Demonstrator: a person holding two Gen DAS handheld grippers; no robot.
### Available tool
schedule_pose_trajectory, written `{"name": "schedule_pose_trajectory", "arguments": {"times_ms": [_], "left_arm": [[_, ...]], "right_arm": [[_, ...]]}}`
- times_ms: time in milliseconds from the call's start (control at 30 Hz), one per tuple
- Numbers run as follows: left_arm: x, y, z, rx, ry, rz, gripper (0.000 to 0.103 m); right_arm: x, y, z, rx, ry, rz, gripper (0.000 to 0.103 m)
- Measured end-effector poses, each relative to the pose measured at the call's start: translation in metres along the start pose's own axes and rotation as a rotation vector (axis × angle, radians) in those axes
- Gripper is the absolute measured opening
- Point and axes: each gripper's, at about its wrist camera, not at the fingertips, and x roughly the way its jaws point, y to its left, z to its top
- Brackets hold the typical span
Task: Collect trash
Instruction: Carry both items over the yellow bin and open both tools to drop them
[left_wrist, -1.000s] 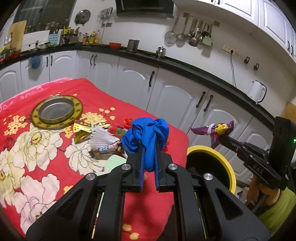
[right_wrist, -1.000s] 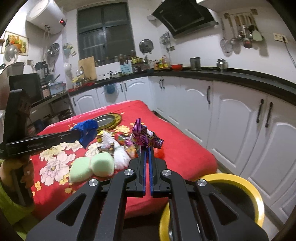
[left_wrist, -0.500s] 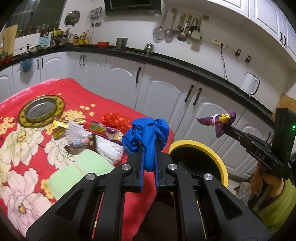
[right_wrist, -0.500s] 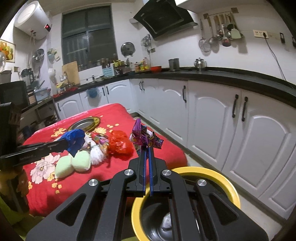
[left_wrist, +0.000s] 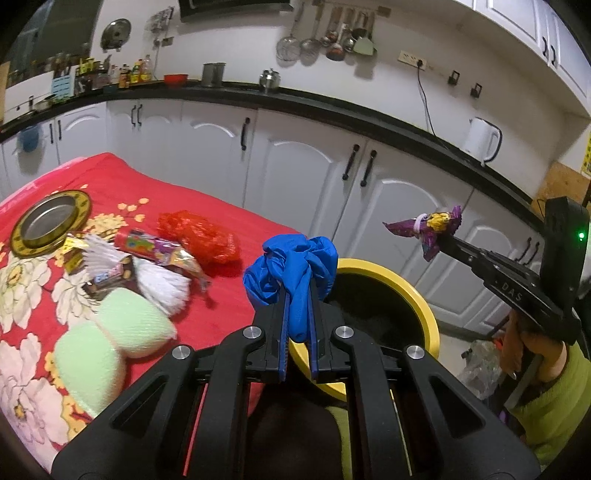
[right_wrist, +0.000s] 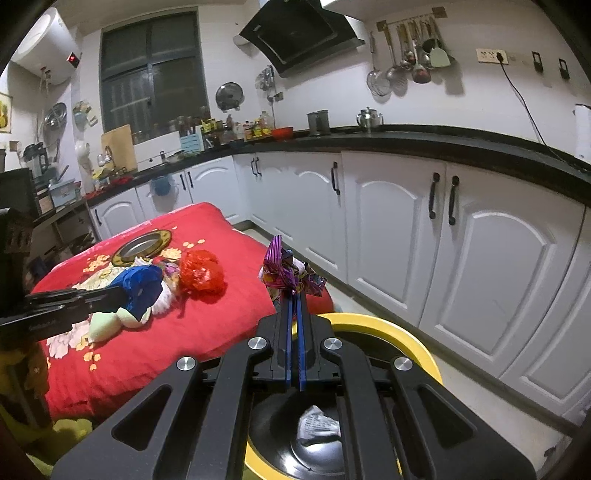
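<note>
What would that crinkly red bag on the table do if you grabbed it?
The red bag looks like thin, crumpled plastic, so it would probably squash flat in the tool and feel very light. It would likely hang floppy, the way the blue bag droops from the left tool. It seems unlikely to roll.

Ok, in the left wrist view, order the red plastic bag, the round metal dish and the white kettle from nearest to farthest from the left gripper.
1. Red plastic bag, on the cloth, left of the left gripper.
2. Round metal dish, far left on the cloth.
3. White kettle, on the counter, upper right.

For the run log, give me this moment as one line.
left gripper: shut on blue plastic bag | right gripper: shut on purple wrapper | yellow-rimmed bin: below both
</note>
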Motion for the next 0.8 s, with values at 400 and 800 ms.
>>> {"name": "schedule_pose_trajectory", "arguments": {"times_ms": [400,800], "left_arm": [[0.033,-0.041,-0.011,0.085,0.088,-0.052,0.004],[0.076,-0.083,-0.035,0.185,0.217,-0.104,0.004]], "right_arm": [[-0.006,-0.033,-0.019,0.027,0.048,-0.065,0.003],[0.0,-0.056,-0.043,0.056,0.144,-0.064,0.003]]}}
